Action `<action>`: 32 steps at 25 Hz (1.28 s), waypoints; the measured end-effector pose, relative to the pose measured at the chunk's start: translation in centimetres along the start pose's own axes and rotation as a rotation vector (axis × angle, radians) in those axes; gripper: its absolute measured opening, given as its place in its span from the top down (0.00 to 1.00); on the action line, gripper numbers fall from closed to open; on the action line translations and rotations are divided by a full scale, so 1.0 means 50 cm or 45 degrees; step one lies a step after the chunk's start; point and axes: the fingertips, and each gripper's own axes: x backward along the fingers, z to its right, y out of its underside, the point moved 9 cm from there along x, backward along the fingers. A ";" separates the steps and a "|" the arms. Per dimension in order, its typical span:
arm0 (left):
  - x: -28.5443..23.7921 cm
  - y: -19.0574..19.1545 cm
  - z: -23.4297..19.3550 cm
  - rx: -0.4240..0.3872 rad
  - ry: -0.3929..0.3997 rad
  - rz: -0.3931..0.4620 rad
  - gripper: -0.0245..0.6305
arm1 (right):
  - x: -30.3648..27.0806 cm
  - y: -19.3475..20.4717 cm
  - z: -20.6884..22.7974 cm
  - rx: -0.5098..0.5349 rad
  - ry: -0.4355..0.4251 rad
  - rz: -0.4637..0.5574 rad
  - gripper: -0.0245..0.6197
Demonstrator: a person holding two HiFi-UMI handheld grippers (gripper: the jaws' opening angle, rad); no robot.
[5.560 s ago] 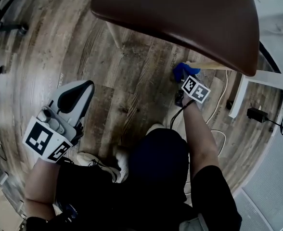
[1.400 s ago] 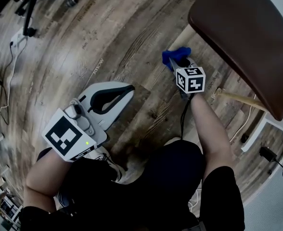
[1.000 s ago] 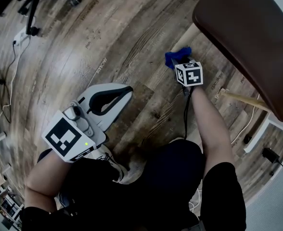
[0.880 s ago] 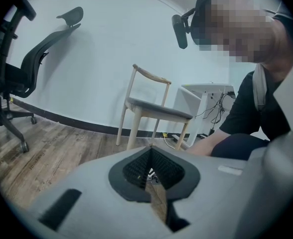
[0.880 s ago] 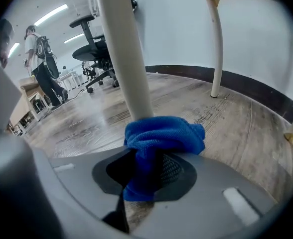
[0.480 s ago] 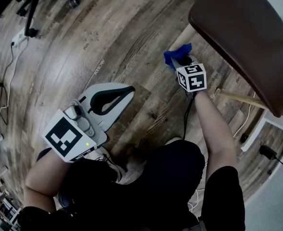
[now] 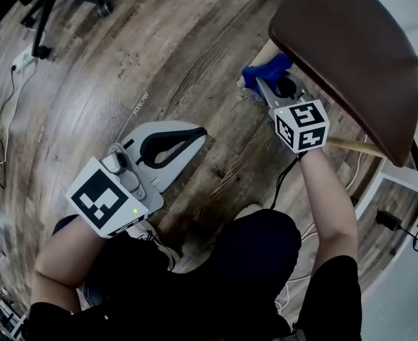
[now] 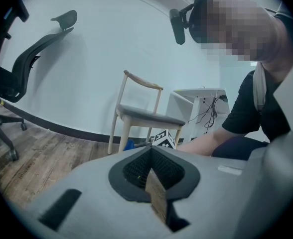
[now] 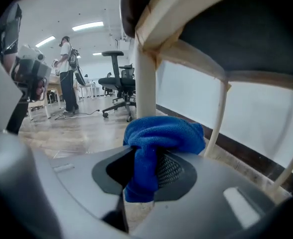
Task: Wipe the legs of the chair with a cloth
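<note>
Worn grey-brown wood planks (image 7: 159, 62) run under everything. Low over them, the blue cloth (image 7: 266, 71) (image 9: 161, 138) sits bunched against a pale round chair leg (image 9: 145, 83), just below the seat's edge. It is soft, nubbly terry. One fold is pinched in the right gripper (image 7: 269, 84) (image 9: 141, 168), whose jaws are clamped on it, and the rest bulges out over the tips.

The leg is smooth light wood and rises into a square-cut rail under the dark brown, rounded seat (image 7: 344, 41). Seen from the head, that seat overhangs the gripper and hides most of the leg. A thinner rear leg (image 9: 216, 118) stands beyond, and a pale crossbar (image 7: 351, 146) shows beside the marker cube.

The left gripper (image 7: 195, 137) (image 8: 150, 151) hangs well apart from the chair, over bare floor. Its white jaws with black ribbed pads are drawn together on nothing.

Farther out are a white desk (image 8: 196, 96) trailing black cables (image 7: 401, 229), a black office chair (image 8: 17, 59) against a plain white wall with a dark baseboard, and a power strip (image 7: 20, 59) on the floor. The right gripper view shows another office chair (image 9: 117, 91) and a standing person (image 9: 67, 73) far across the room.
</note>
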 end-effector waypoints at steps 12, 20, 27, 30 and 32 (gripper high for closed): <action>0.011 -0.016 0.004 -0.008 0.004 0.003 0.95 | 0.093 -0.126 -0.015 -0.044 0.069 0.299 0.80; 0.011 -0.034 0.013 -0.041 0.011 0.067 0.95 | 0.108 -0.136 -0.023 -0.156 0.069 0.358 0.80; 0.012 -0.037 0.014 -0.035 0.013 0.071 0.95 | 0.133 -0.131 -0.041 -0.274 0.034 0.399 0.80; 0.012 -0.038 0.015 -0.029 0.026 0.080 0.95 | 0.153 -0.133 -0.053 -0.287 0.031 0.430 0.80; 0.011 -0.040 0.015 -0.024 0.038 0.090 0.95 | 0.171 -0.135 -0.058 -0.291 0.050 0.452 0.81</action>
